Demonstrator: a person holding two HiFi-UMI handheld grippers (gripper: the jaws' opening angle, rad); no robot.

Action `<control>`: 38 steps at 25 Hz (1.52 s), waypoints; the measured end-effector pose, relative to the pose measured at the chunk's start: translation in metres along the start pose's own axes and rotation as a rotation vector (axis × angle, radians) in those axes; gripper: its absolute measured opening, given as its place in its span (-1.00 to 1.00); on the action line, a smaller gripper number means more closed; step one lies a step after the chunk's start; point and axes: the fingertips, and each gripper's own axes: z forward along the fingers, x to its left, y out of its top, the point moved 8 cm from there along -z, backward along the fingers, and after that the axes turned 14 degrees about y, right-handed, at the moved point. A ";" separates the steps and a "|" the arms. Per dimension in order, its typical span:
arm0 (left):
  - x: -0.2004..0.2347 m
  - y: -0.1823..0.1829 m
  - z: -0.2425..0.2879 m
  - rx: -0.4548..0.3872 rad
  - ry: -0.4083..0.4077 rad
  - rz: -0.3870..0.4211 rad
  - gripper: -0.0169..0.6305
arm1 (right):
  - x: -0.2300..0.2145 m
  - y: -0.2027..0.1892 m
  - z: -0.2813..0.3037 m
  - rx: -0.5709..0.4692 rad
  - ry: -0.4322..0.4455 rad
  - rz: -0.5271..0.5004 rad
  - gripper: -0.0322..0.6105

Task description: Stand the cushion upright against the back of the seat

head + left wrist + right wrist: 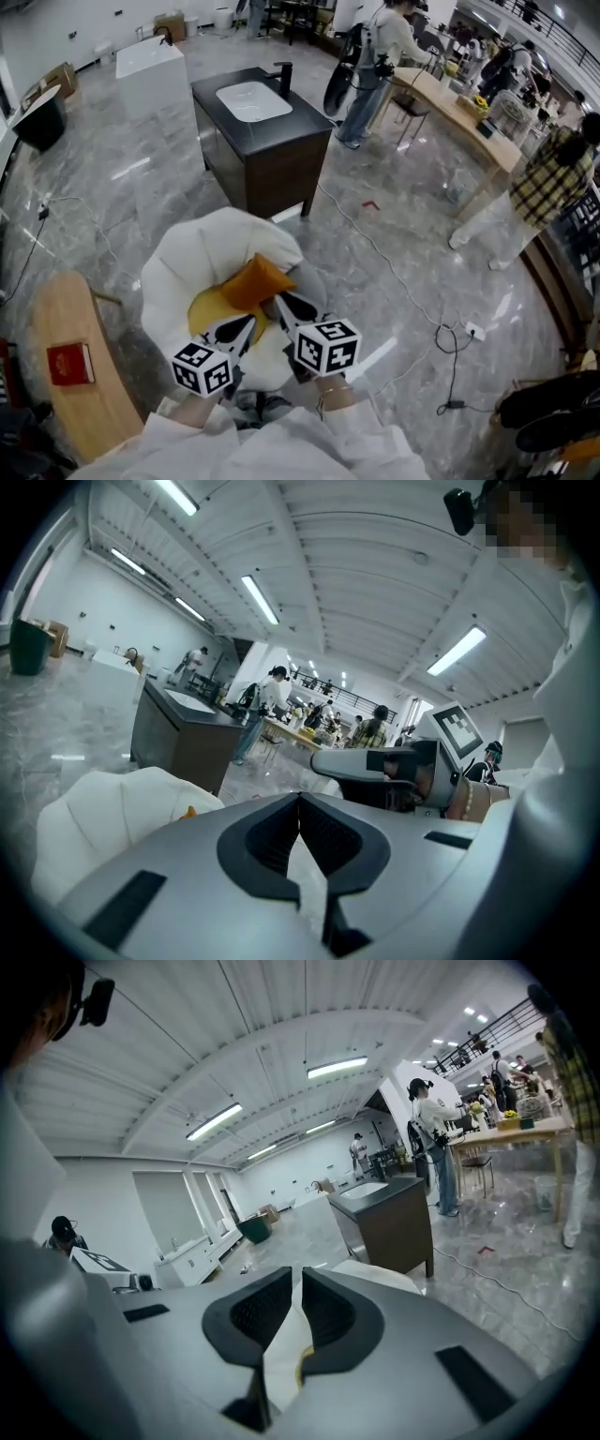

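step, we judge: leave the orange square cushion point(255, 281) propped corner-up against the back of the white shell-shaped armchair point(183, 258) | left claw point(300, 803) pinched together, empty | right claw point(297, 1279) a narrow slit, empty | care: we lift clear, brushing nothing

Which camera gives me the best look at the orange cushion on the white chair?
The head view: the orange cushion sits in full sight on the white chair. The left gripper view catches only a small orange tip past the chair's edge; the right gripper view shows the chair but no orange.
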 end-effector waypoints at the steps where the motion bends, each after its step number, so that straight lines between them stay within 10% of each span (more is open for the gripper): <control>1: -0.003 0.002 -0.002 -0.003 0.001 0.011 -0.93 | 0.002 0.000 -0.004 0.003 0.002 -0.005 -0.77; 38: -0.007 0.005 -0.020 -0.023 -0.013 0.013 -0.93 | 0.061 -0.030 -0.022 -0.070 -0.010 -0.152 -0.86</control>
